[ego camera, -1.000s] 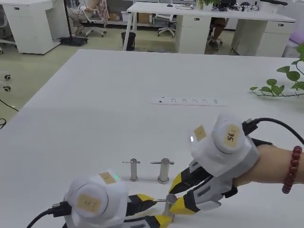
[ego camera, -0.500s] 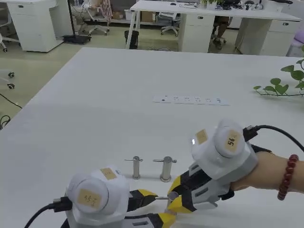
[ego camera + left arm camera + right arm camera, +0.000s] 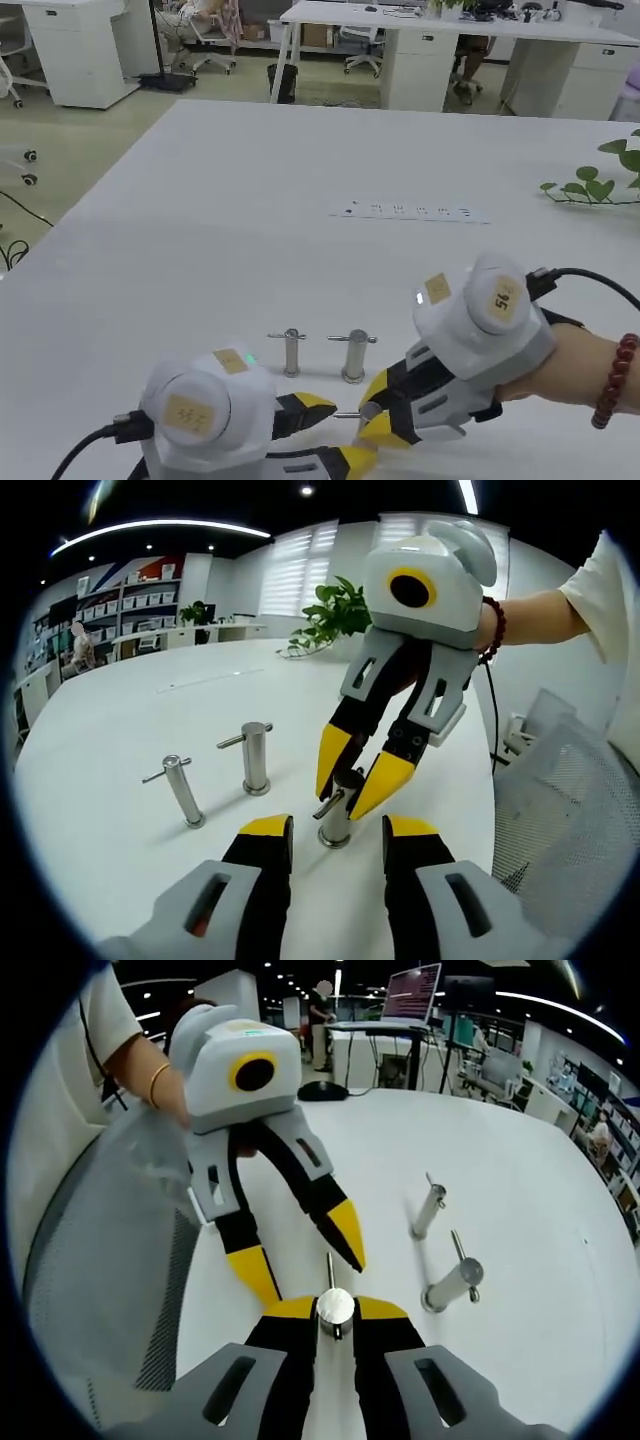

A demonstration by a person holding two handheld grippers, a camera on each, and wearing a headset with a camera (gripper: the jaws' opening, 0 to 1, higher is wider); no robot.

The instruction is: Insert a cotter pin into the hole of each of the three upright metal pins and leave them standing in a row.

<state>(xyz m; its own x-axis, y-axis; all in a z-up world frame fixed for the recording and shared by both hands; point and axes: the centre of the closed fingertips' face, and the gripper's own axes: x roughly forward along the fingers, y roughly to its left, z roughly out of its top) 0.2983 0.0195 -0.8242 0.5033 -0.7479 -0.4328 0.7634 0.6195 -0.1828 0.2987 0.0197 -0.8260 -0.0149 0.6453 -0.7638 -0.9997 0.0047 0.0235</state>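
Your right gripper (image 3: 337,1312) is clenched on the near metal pin (image 3: 335,818); your left gripper (image 3: 338,828) is released, jaws flanking its base. Second pin (image 3: 291,352) and third pin (image 3: 354,356) stand just beyond, power strip (image 3: 410,212) farther; the table (image 3: 250,200) runs wide to its far edge

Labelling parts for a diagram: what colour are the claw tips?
Yellow, on both the right claw and left claw; clearest in the left gripper view.

Silver metal pins (image 3: 355,355), white workbench (image 3: 250,200) — left hand-held gripper (image 3: 338,830) and right hand-held gripper (image 3: 336,1312) white, black, yellow-tipped.
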